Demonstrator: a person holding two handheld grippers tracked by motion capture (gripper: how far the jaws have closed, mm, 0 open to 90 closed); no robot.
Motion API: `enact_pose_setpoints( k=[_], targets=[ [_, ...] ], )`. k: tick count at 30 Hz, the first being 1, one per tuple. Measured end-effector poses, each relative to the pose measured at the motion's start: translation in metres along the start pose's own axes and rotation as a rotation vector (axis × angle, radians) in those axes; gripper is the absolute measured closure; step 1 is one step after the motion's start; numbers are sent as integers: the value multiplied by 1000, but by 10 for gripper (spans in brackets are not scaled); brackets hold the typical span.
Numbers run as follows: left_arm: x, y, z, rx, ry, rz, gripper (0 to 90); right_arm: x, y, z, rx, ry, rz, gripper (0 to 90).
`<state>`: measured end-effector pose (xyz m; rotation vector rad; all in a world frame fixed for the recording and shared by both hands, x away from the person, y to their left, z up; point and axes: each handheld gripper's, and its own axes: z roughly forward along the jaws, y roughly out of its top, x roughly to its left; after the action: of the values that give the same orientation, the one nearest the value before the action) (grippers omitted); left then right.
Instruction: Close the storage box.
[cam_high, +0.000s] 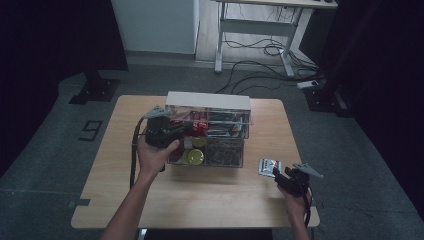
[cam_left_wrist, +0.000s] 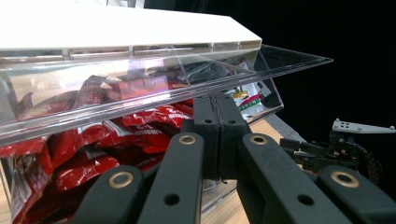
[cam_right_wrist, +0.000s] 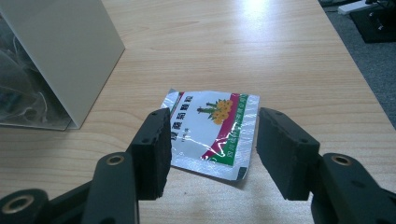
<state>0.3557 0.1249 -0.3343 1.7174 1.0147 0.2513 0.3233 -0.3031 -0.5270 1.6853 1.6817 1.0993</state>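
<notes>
Foil sachet (cam_right_wrist: 212, 133) beside organizer (cam_high: 207, 135): right gripper (cam_right_wrist: 210, 149) jaws spread astride, may skid flat; left gripper (cam_left_wrist: 217, 135) jaws pressed together.

White desk (cam_high: 260, 22), floor cables (cam_high: 250, 67) beyond table (cam_high: 125, 195)

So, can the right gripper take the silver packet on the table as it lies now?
Probably yes. The right gripper has its jaws open, one on each side of the silver packet, which lies flat on the bare table, apart from the storage box. Nothing stands between them.
</notes>
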Motion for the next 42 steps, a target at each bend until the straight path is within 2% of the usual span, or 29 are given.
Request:
enact_pose_setpoints(
  k=[14,32,38,42],
  targets=[
    [3,-14,5,21,-9,-17,895,-2,-2,0,0,-2,4,448],
    [7,-20,10,32,-16,-28,887,-2,-5,0,3,6,6,448],
    [5,-21,9,29,-15,-10,846,-2,-5,-1,-4,11,7,447],
    [0,-23,8,22,-9,25,729,-3,-4,-3,-9,15,14,446]
  ],
)
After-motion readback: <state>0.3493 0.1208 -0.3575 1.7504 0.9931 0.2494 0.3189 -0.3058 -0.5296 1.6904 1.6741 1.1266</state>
